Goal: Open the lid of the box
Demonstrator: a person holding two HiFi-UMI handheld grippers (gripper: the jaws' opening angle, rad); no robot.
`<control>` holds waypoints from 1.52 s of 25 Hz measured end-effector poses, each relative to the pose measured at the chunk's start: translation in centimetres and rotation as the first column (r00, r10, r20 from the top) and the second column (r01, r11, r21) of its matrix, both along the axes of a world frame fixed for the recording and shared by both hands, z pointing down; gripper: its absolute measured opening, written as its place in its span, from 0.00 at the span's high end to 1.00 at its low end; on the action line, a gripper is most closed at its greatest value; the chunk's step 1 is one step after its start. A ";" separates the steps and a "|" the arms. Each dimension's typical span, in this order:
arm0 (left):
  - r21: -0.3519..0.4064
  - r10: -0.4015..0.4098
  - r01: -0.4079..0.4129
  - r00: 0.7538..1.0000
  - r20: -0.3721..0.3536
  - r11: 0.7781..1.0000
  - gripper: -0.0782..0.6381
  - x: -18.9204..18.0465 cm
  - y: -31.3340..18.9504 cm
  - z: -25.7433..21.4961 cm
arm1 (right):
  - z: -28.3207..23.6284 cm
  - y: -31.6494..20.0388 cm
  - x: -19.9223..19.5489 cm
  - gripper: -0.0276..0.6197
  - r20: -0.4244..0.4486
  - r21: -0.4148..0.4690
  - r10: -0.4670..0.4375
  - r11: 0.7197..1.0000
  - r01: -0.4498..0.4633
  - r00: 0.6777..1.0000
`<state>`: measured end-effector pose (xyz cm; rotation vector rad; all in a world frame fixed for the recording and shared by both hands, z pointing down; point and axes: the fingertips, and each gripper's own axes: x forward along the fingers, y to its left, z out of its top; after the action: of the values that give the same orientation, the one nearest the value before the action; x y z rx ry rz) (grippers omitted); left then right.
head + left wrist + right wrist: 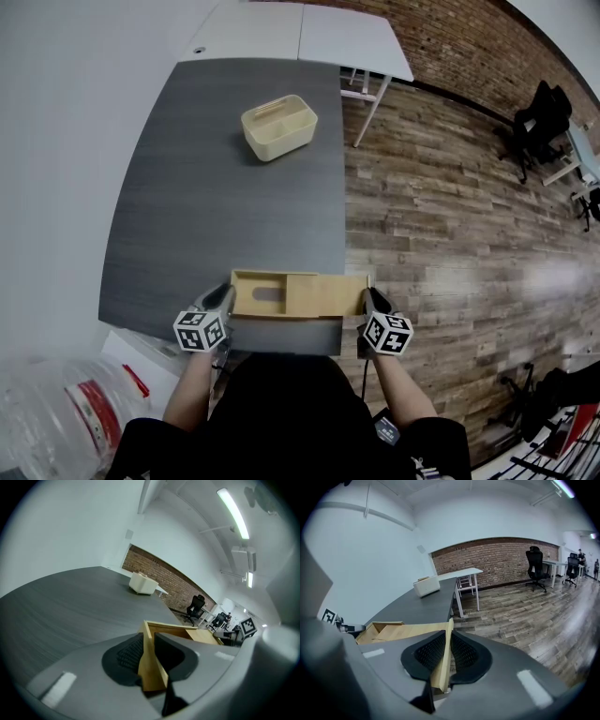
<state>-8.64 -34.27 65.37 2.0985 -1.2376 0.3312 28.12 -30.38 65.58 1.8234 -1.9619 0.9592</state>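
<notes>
Jaws of the left gripper (225, 296) are clamping the box (262, 292) wall, anchoring it; the right gripper (372, 298) is pinching the lid (328, 294), apparently for sliding.

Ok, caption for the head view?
Left gripper and right gripper clamp ends of the wooden box, lid partly open.

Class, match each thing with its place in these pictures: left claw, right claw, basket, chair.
1. left claw
2. right claw
3. basket
4. chair

A. far end of table
B. on wood floor
C. clamped on left end of box
D. clamped on right end of box

Pairs: 1-C, 2-D, 3-A, 4-B
</notes>
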 end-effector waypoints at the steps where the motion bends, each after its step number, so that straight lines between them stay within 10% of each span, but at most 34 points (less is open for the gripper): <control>1: 0.000 0.001 -0.001 1.000 0.002 1.000 0.79 0.0 0.0 0.0 | 0.0 0.0 0.2 0.89 -0.002 0.000 0.006 1.000 -0.006 1.000; 38: -0.002 -0.006 0.006 1.000 0.030 1.000 0.84 0.1 0.1 -0.1 | 0.3 0.5 4.1 0.91 -0.024 -0.002 0.095 0.995 -0.095 0.995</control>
<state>-8.58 -34.15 65.28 2.0946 -1.2598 0.3633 32.24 -29.89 65.88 1.9329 -1.8741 0.9633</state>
